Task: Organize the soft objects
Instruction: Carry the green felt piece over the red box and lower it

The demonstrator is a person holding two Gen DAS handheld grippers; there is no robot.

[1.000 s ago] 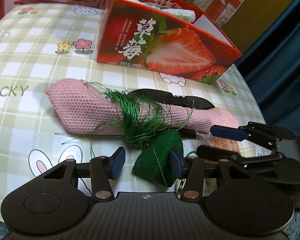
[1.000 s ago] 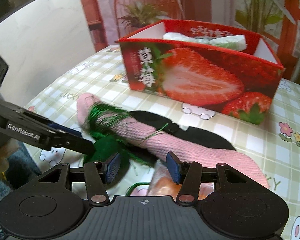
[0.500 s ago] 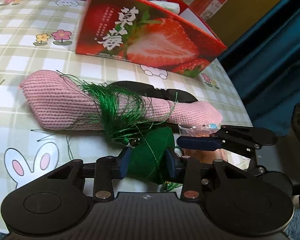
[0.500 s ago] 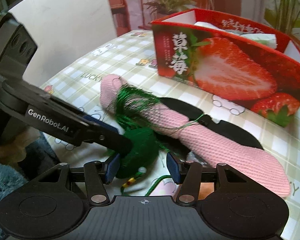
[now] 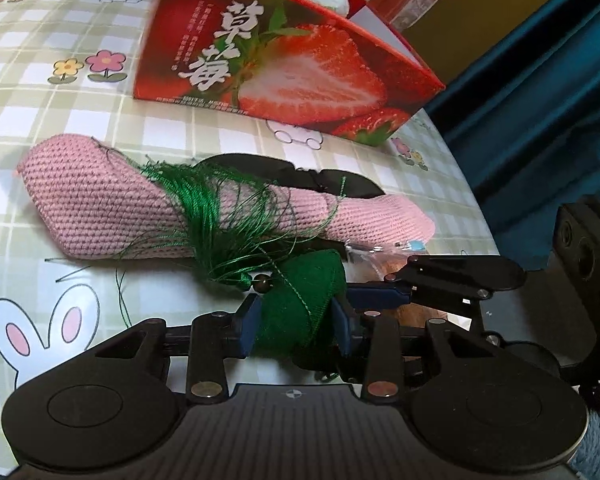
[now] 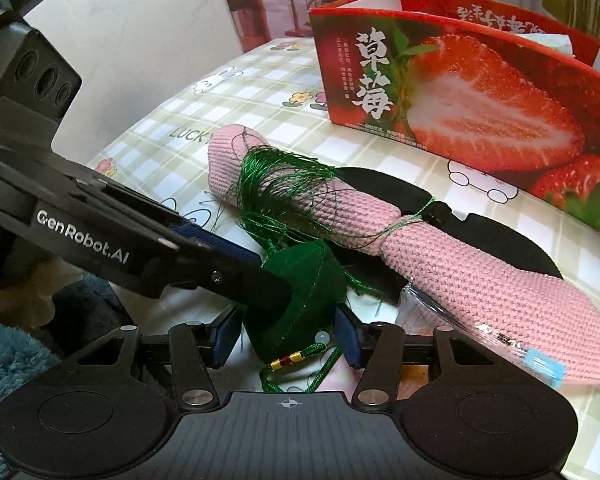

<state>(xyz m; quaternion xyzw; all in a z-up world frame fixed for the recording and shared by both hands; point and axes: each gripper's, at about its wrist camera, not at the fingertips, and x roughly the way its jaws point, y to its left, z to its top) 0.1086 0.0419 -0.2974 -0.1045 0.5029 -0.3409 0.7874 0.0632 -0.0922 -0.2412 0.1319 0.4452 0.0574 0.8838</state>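
Observation:
A small green cloth pouch (image 5: 300,312) with a tassel and cord lies at the table's near edge, and my left gripper (image 5: 296,326) is shut on it, both pads pressing its sides. The right wrist view shows the same pouch (image 6: 300,304) between the fingers of my right gripper (image 6: 287,338). Those jaws are closing, with a thin gap still showing at the left pad. The left gripper's fingers (image 6: 260,280) reach in from the left. The pouch's green tassel threads (image 5: 204,216) drape over a pink knitted sock (image 5: 120,208) that rests on a black fabric piece (image 5: 260,164).
A red strawberry-print box (image 5: 300,72) stands behind, holding white soft items (image 5: 328,0). A clear plastic packet (image 6: 440,312) lies under the sock's near end. The checked tablecloth (image 5: 40,100) runs to the left. The table ends close on the right, by a teal curtain (image 5: 540,100).
My left gripper has gone from open around the green pouch to shut on it. The right gripper has swung left, so the pouch now sits between its fingers.

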